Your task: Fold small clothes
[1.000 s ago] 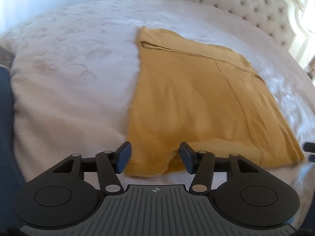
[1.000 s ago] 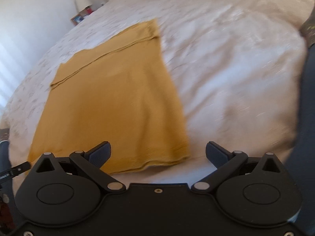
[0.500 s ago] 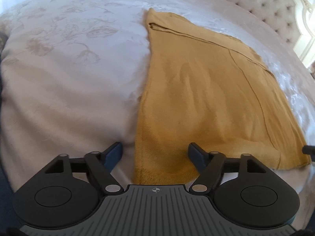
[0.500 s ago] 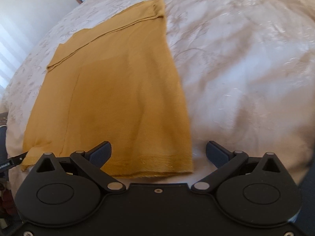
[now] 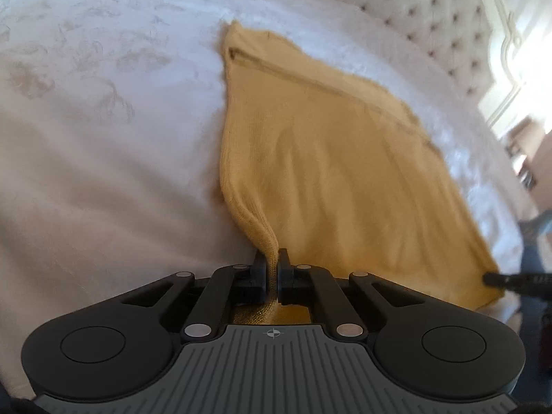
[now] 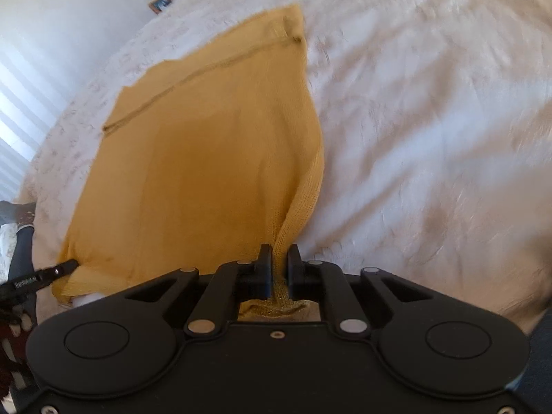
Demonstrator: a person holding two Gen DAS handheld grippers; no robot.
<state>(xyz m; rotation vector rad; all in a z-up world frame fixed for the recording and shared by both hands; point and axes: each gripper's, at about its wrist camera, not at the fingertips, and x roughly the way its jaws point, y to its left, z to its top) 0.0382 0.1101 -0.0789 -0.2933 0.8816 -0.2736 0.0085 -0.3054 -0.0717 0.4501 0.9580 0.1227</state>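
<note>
Here the left gripper (image 5: 271,265) is clamped tight on the near left corner of a mustard-yellow knit garment (image 5: 331,158), the cloth bunched into a narrow ridge between its fingers (image 5: 259,269). The right gripper (image 6: 279,261) is likewise pinched on the near right corner of the same garment (image 6: 207,158), with a fold of knit rising up from between its fingers (image 6: 265,265). Each gripper's tip shows at the edge of the other's view, touching the opposite near corner. Beyond the grippers the garment lies spread on a white bedspread (image 5: 103,138) with a faint floral pattern; its far end carries a seam running across it. Farther back stands a tufted headboard (image 5: 431,24), and in the right wrist view a small picture frame (image 6: 160,2) sits by the wall.
</note>
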